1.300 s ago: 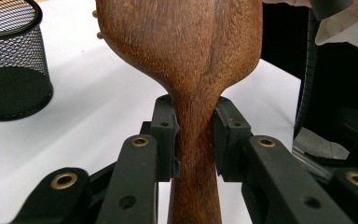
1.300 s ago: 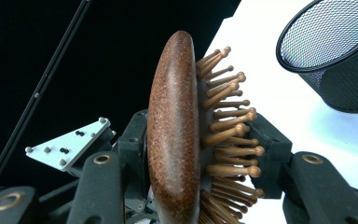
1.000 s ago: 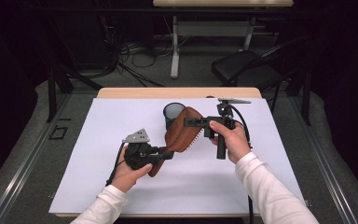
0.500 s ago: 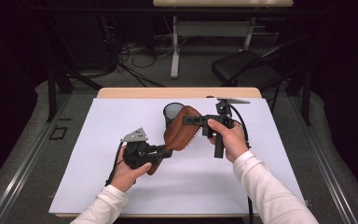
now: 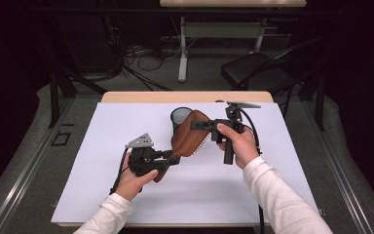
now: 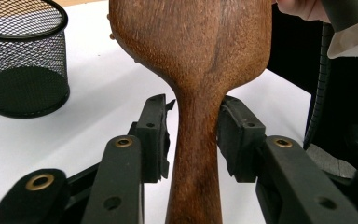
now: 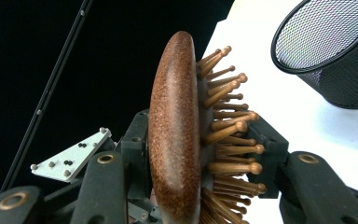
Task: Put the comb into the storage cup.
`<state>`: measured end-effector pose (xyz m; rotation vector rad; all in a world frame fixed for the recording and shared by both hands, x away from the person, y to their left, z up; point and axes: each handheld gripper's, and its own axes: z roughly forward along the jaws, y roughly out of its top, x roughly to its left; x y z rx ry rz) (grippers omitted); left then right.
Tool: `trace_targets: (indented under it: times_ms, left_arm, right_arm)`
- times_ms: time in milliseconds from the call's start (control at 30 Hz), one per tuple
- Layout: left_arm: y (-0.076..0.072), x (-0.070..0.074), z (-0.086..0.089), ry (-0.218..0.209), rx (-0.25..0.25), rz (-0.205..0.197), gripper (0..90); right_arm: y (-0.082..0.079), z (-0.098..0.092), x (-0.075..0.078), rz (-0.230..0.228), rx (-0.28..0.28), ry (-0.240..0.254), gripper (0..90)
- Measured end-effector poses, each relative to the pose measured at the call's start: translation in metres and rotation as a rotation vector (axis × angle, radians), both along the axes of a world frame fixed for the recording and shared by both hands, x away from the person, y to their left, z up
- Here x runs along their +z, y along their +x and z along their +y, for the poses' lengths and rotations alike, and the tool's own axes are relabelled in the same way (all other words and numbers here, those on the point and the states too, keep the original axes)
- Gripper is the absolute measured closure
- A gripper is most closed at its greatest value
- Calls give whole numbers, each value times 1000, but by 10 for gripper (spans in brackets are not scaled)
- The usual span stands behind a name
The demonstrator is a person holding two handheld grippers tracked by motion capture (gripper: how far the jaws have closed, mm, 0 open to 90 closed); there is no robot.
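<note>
A brown wooden hairbrush (image 5: pixel 191 135) is held above the white table between both grippers. My right gripper (image 5: pixel 198 125) is shut on the brush head (image 7: pixel 175 126), one pad on its smooth back and the other against the wooden bristles. My left gripper (image 5: pixel 172 157) sits at the brush's narrow handle (image 6: pixel 193 154). Its jaws have just been opening, and the pads (image 6: pixel 154 135) now flank the handle with a thin gap on the left side. A black mesh cup (image 5: pixel 180 116) stands upright just behind the brush.
White paper (image 5: pixel 102 146) covers the table, with bare room on both sides of the hands. The mesh cup (image 6: pixel 23 60) is near the left gripper and close to the brush head (image 7: pixel 331 51). A dark chair (image 5: pixel 258 73) and cables lie beyond the far edge.
Both hands and the brush stay where they were. No clear difference shows in the high view.
</note>
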<state>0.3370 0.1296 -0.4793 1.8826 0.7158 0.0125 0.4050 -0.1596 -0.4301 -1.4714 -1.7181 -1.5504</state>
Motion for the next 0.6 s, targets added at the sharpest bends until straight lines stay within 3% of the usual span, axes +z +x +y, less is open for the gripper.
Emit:
trace_targets:
  times_ms: [300, 467, 600]
  left_arm:
    - [1, -3, 0, -1, 10, 20, 517]
    - [3, -4, 1, -1, 44, -1, 412]
    - [5, -4, 2, -16, 56, 22, 366]
  right_arm:
    - [3, -2, -1, 4, -20, 9, 508]
    - [4, -3, -2, -4, -23, 2, 507]
    - [4, -4, -2, -5, -21, 1, 508]
